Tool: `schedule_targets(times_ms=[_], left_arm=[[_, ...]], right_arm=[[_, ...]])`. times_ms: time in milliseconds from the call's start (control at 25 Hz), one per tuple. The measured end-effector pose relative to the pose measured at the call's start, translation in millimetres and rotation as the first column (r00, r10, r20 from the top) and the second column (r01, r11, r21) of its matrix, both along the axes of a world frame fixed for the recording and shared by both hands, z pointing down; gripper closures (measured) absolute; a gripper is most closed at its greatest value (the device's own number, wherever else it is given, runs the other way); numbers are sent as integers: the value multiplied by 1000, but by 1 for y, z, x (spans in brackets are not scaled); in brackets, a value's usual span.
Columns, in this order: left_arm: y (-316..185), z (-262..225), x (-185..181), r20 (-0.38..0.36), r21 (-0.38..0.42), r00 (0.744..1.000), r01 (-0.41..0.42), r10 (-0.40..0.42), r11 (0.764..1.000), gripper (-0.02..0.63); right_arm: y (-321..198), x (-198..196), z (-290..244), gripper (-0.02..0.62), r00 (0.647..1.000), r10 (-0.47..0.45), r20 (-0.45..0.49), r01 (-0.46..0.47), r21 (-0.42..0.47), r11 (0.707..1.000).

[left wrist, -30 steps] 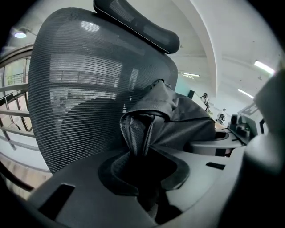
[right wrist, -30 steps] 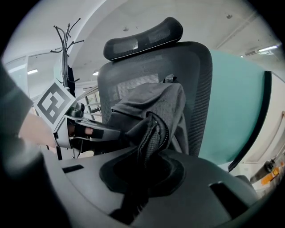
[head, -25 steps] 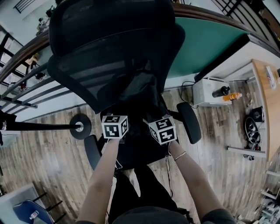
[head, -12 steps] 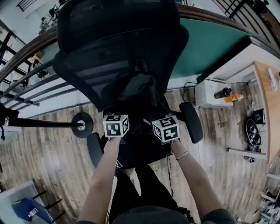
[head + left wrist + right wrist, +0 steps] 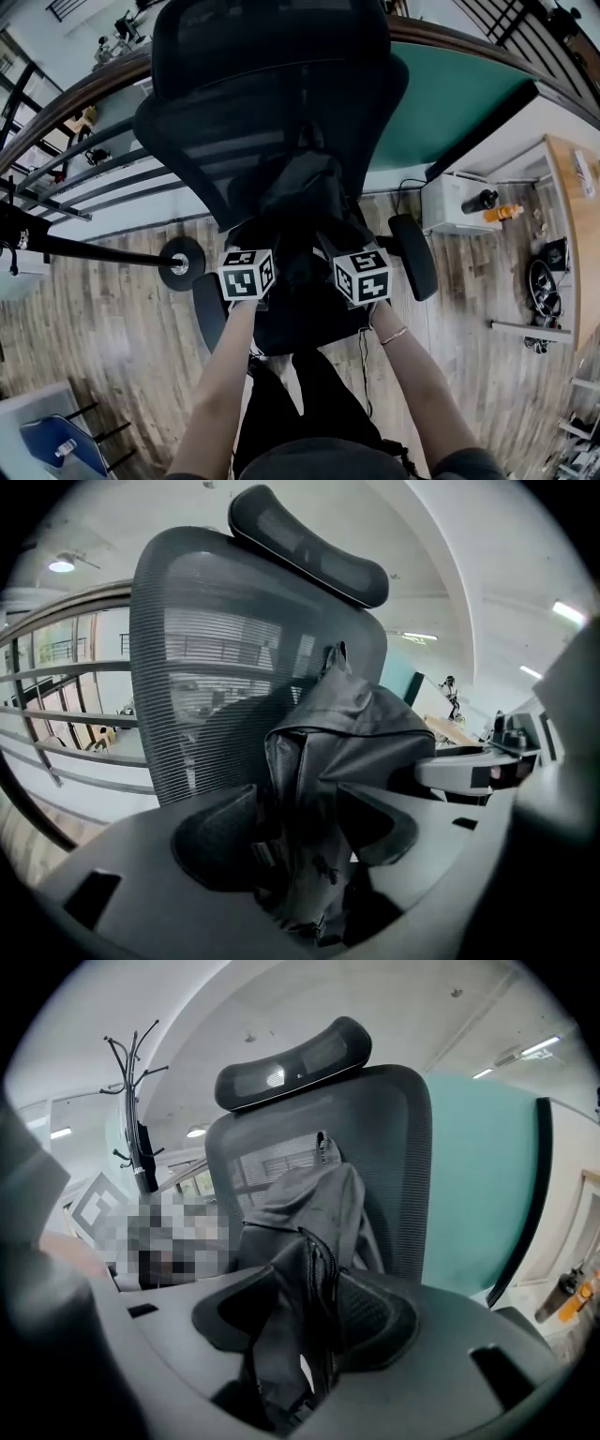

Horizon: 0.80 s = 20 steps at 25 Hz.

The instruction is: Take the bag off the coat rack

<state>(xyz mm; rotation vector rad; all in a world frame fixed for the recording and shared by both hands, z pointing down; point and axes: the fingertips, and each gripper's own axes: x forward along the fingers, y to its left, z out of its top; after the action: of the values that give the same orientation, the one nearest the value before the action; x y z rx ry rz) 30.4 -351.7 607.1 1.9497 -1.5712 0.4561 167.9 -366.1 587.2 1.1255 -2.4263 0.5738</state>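
Observation:
A black backpack (image 5: 305,192) stands upright on the seat of a black mesh office chair (image 5: 272,84) and leans on its backrest. My left gripper (image 5: 255,251) and right gripper (image 5: 349,253) reach into its lower part from either side. In the left gripper view the jaws are opening, with folds of the backpack (image 5: 347,733) between the left gripper (image 5: 300,832) pads. In the right gripper view the jaws are also opening around a zipped edge of the backpack (image 5: 309,1204), which runs down through the right gripper (image 5: 314,1321). The coat rack (image 5: 141,1101) stands bare behind the chair.
The coat rack's round base (image 5: 181,262) sits on the wood floor left of the chair, its pole (image 5: 75,248) running off to the left. Chair armrests (image 5: 412,258) flank my grippers. A green desk (image 5: 450,94) and a railing (image 5: 84,159) lie beyond the chair.
The head view has drifted slightly, so the chair sits a little more to the right. Both grippers stay at the bag's lower part, and the bag has not left the seat.

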Motion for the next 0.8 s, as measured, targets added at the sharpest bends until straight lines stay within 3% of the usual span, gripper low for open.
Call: schedule_targets(times_ms=[320,600,800], left_arm=[[36,-23,-1,-4,38,1000,4,-4,999,357],[67,-46,-3,-3,99,1000,-8,8,995,460],[89,-71,-3,-6,152,1000,-14,15,988,510]], right_arm=[[25,24,-17,393,996,90,-5,-90,27,996],[62,35,-43,439,990,138,13,-139,80,987],[89,32,-65,510,989,145,28,-147,125,981]])
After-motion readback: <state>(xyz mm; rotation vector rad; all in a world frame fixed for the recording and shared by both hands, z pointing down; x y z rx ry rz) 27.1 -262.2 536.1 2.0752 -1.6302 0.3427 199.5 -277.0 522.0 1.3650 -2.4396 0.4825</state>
